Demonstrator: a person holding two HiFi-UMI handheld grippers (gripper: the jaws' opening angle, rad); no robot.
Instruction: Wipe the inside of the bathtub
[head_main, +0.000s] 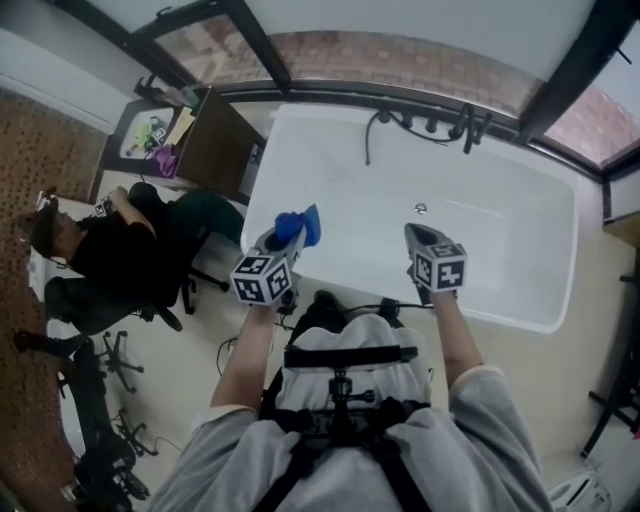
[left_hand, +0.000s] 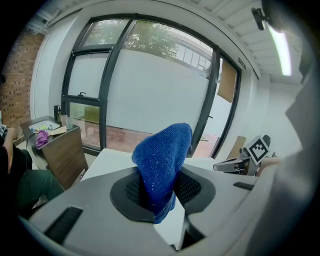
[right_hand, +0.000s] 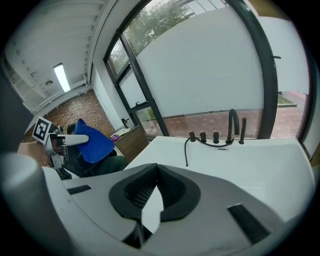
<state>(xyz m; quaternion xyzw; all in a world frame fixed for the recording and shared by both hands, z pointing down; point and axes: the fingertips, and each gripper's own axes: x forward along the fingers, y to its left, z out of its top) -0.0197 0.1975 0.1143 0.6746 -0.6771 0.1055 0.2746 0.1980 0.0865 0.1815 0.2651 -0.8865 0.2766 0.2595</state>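
**Trainee:** Now, how should the wipe be started from this position?

**Instructor:** Judging from the layout, the stroke has not begun. The left gripper (head_main: 284, 242) sits left of centre in the head view, above the near-left rim of the bathtub (head_main: 520, 240). Its tongs are pinching a blue cloth (head_main: 301, 226). Lower the cloth until its free fold lies flat on the inner wall. Then draw it in overlapping passes toward the drain (head_main: 421, 209). Maintain the pinch throughout. The cloth stands between the pads in a loose peak, so a slack grip would probably let it slide out under friction.

**Trainee:** And the right gripper (head_main: 419, 236)?

**Instructor:** Its tongs are pressed together with nothing between them. It hovers over the near edge, right of centre. Hold it clear of the wiping path and away from the black faucet set (head_main: 468, 124) at the upper rim.

**Trainee:** What condition is the tub in?

**Instructor:** It fills the centre and right of the head view. It is a white rectangular basin with rounded corners, smooth and glossy. No dirt can be made out at this size, and whether it is wet cannot be told. A thin dark hose (head_main: 367, 145) hangs from the fittings over the far wall. Expect a slippery surface and apply steady pressure.
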